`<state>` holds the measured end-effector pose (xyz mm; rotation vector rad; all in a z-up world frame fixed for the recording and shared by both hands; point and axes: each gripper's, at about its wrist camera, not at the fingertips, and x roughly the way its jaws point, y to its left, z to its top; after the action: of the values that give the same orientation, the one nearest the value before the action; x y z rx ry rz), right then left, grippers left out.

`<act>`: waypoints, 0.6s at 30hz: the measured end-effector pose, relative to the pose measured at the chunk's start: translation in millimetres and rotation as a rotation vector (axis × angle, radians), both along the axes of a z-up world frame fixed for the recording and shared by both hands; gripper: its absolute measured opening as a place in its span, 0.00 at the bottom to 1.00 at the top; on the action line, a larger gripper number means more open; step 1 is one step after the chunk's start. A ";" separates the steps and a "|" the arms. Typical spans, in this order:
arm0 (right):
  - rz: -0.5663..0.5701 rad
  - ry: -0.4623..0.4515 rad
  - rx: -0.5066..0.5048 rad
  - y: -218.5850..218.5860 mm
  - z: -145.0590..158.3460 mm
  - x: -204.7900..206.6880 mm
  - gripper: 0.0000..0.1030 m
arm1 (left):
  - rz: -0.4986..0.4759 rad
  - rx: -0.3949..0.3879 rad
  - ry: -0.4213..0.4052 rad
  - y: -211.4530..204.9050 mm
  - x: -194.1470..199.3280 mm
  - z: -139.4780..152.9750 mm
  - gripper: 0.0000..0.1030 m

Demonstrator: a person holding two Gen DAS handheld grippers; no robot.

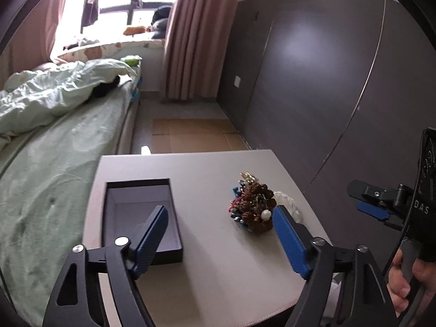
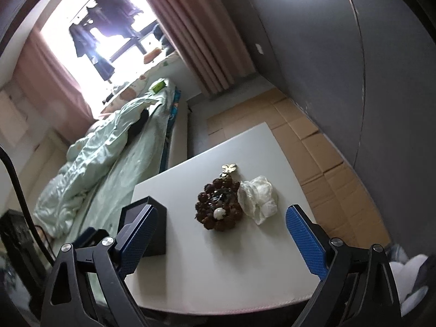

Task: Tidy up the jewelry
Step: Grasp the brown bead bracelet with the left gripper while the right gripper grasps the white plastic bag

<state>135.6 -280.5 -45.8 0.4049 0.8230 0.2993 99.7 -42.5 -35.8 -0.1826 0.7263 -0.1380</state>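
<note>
Brown beaded jewelry [image 2: 218,207] heaped mid-counter [image 1: 212,286] beside the open box [image 1: 141,212] looks light, loose and tangle-prone, best pinched at a bead strand, both grippers' fingers [image 1: 152,234] wide and empty.

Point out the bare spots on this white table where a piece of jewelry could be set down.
Free: the strip of white table between the open dark rectangular box and the tangled heap of brown beads and jewelry, the near edge in front of both, and the far edge beyond them. Crowded: the right side, where the crumpled white tissue touches the heap.
</note>
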 end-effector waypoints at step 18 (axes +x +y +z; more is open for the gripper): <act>-0.086 0.230 0.101 -5.8 -61.9 60.7 0.58 | -0.117 -0.052 0.235 -29.9 83.9 -31.0 0.52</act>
<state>196.2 -286.2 -107.7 0.5750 1.0146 0.2166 183.7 -72.4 -66.8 -0.2086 0.9683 -0.2499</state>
